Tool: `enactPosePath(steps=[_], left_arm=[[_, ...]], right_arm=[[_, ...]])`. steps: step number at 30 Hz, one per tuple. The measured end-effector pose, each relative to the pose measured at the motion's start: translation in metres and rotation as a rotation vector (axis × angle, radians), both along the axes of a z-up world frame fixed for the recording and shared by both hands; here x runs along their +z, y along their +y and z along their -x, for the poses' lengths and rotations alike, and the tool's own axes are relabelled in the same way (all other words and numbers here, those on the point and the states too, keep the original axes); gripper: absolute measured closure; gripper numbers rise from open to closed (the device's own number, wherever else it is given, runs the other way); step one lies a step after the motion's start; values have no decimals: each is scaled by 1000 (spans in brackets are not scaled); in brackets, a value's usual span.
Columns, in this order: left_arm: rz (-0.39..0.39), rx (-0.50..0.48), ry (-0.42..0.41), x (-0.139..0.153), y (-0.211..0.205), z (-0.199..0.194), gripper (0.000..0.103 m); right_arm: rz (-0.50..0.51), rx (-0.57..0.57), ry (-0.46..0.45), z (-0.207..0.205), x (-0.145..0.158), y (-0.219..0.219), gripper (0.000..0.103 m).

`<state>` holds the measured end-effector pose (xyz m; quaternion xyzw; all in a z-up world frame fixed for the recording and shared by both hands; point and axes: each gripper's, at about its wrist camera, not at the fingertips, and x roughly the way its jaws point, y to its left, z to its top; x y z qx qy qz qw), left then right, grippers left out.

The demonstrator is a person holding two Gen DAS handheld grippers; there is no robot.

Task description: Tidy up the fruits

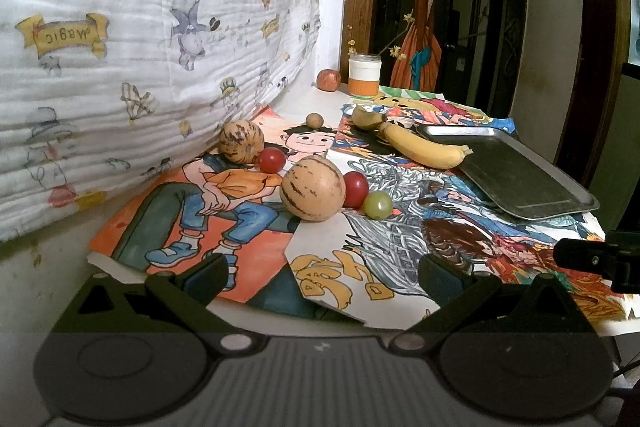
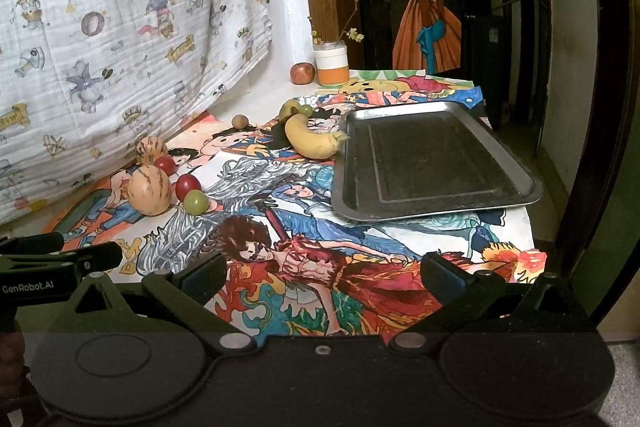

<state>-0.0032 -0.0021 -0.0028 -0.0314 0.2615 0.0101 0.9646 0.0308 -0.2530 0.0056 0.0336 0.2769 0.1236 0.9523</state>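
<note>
Left wrist view looks over the left gripper [image 1: 322, 277], whose jaws stand wide apart with nothing between them, hanging above colourful drawn posters [image 1: 256, 227] that cover the table. Taking the metal tray [image 1: 520, 175] as landmark: it lies bare on the posters, and a banana [image 1: 424, 147] rests just beside its near-left edge, the tip touching or almost touching the rim. Behind the banana sits a greenish fruit [image 1: 366, 117], hard to identify. Well left of the tray a large striped melon [image 1: 313, 187] stands with a red cherry tomato [image 1: 355, 189] and a green grape [image 1: 377, 205] pressed close on its tray side. Farther left, a second striped melon [image 1: 241, 141] lies against the printed cloth [image 1: 140, 47], with another red tomato [image 1: 272, 160] touching it. A small brown round fruit [image 1: 315, 120] lies alone behind these. Beyond the tray, at the wall, an apple [image 1: 329, 79] sits beside a jar with an orange band [image 1: 363, 75].

Right wrist view shows the right gripper [image 2: 323, 277] likewise spread open and empty, nearer the tray [image 2: 432, 163], with the left gripper's fingers entering at the lower left.
</note>
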Motion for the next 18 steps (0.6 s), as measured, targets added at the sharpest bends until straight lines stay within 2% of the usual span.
enactPosePath(steps=[18], left_arm=[[1, 0, 3, 0, 1, 1, 0]], right_arm=[[0, 0, 6, -1, 0, 0, 0]])
